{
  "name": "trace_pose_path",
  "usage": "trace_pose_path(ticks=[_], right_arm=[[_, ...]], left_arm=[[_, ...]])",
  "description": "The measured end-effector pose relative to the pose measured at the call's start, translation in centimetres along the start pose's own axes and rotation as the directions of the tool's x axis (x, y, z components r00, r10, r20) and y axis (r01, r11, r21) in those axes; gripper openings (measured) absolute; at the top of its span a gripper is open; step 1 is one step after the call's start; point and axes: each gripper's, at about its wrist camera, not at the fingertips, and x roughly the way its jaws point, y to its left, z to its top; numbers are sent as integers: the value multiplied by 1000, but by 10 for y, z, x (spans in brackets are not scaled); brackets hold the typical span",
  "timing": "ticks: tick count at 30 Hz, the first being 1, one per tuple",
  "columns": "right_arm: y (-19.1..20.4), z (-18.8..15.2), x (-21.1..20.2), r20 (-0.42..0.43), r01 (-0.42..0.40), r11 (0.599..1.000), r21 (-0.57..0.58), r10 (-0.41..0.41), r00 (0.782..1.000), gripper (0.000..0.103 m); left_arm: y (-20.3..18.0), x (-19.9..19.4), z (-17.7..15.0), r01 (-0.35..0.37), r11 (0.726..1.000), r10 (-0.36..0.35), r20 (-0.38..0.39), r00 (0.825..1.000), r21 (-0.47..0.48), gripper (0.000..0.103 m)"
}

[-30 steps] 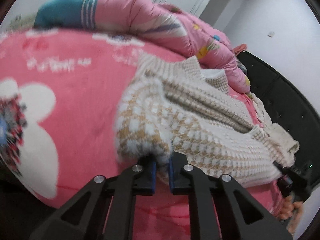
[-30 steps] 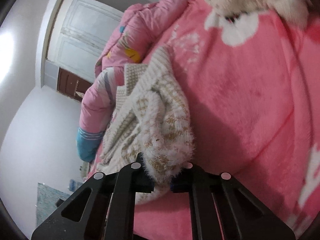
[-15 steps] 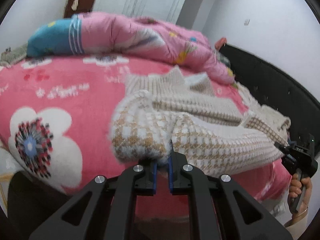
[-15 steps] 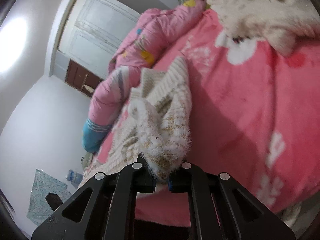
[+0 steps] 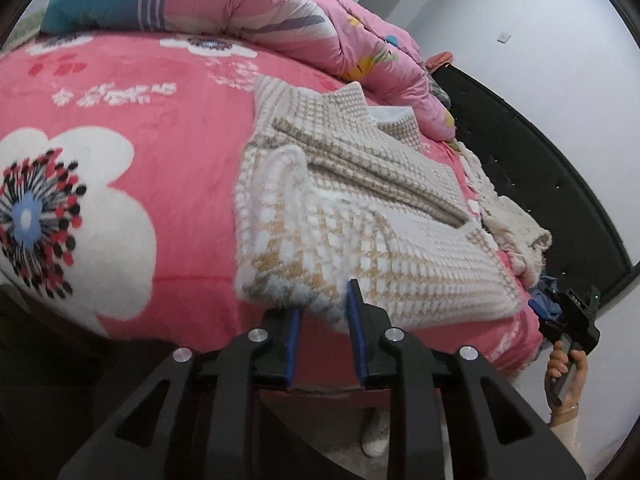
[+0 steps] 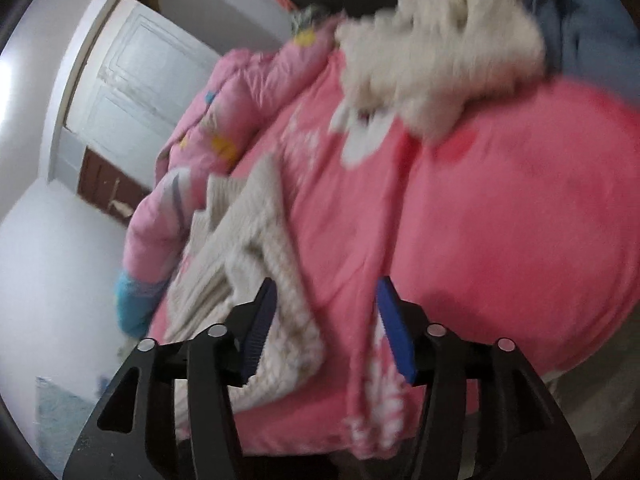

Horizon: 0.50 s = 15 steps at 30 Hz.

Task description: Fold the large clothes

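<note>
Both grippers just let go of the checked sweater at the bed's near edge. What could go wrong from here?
1. The sweater lies folded right at the edge of the pink blanket, so it may slide off.
2. Both grippers' jaws have just been opening; the left gripper sits at the fuzzy hem, which could snag as it backs away.
3. One blue pad of the right gripper overlaps the knit, so retreating might drag the fold open.

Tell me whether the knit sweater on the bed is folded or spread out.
Folded. The sweater lies on the pink blanket with knit layers stacked over each other, in a compact bundle near the bed's edge.
</note>
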Motion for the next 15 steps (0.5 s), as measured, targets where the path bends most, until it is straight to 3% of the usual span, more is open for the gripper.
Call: trace_pose_path(ticks=[5, 7, 9, 13, 14, 15], right_arm=[[52, 6, 34, -53, -7, 979, -201, -3, 999, 65], [78, 5, 64, -112, -27, 955, -295, -7, 994, 67], [94, 1, 89, -145, -16, 932, -363, -40, 989, 67], [111, -1, 131, -162, 46, 886, -461, -134, 978, 67], [114, -2, 140, -163, 58, 871, -487, -156, 974, 63], [118, -4, 148, -168, 68, 858, -509, -177, 970, 49]], left_arm=[[0, -17, -3, 2, 999, -1, -15, 1000, 49, 24], [-2, -27, -2, -29, 996, 28, 12, 1000, 85, 32], [-2, -36, 1, -57, 993, 51, 61, 997, 103, 48], [1, -36, 17, -104, 988, 91, 118, 989, 111, 51], [1, -28, 24, -119, 985, 105, 121, 987, 122, 51], [-1, -17, 32, -146, 980, 131, 117, 984, 135, 51]])
